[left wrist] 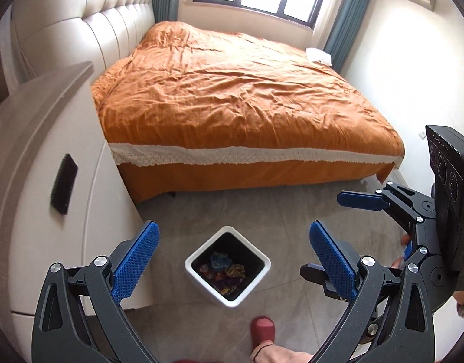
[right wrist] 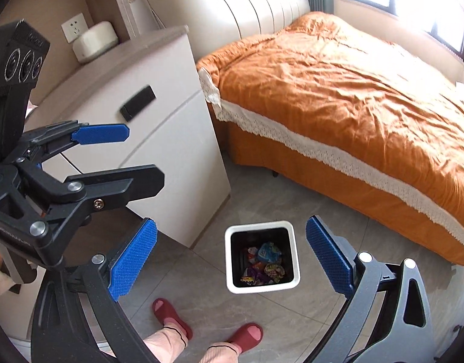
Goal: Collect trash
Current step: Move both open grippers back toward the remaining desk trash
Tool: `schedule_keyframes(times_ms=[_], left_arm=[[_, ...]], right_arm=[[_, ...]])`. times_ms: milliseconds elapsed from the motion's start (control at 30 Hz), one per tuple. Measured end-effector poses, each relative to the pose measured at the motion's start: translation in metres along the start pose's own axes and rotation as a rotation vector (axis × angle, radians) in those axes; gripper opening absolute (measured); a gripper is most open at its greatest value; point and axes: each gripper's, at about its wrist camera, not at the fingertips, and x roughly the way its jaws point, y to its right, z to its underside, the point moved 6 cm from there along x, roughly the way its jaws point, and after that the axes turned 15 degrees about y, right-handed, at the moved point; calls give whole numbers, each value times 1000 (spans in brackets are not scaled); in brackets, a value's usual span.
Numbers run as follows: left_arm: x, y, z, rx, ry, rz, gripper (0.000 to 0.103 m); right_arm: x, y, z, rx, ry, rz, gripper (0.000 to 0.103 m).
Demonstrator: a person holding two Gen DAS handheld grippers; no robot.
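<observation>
A white square trash bin (left wrist: 192, 266) stands on the grey floor, holding several colourful wrappers (left wrist: 225, 269). It also shows in the right wrist view (right wrist: 295, 260), with the wrappers (right wrist: 263, 264) inside. My left gripper (left wrist: 233, 261) hangs open and empty high above the bin. My right gripper (right wrist: 231, 258) is open and empty too, also above the bin. The right gripper shows at the right of the left wrist view (left wrist: 338, 236), and the left gripper at the left of the right wrist view (right wrist: 138, 157).
A white nightstand (right wrist: 159, 139) stands left of the bin, with a white box (right wrist: 94, 45) on top. A bed with an orange cover (left wrist: 232, 90) lies behind. The person's feet in red slippers (right wrist: 247, 335) stand near the bin.
</observation>
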Motion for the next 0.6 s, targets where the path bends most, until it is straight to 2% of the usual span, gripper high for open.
schedule_keyframes(times_ms=[333, 600], left_arm=[[-73, -40, -36, -39, 107, -110, 98], [-129, -100, -42, -90, 166, -230, 98]], right_arm=[[-19, -62, -66, -93, 112, -87, 98], [-11, -125, -99, -162, 149, -180, 98]])
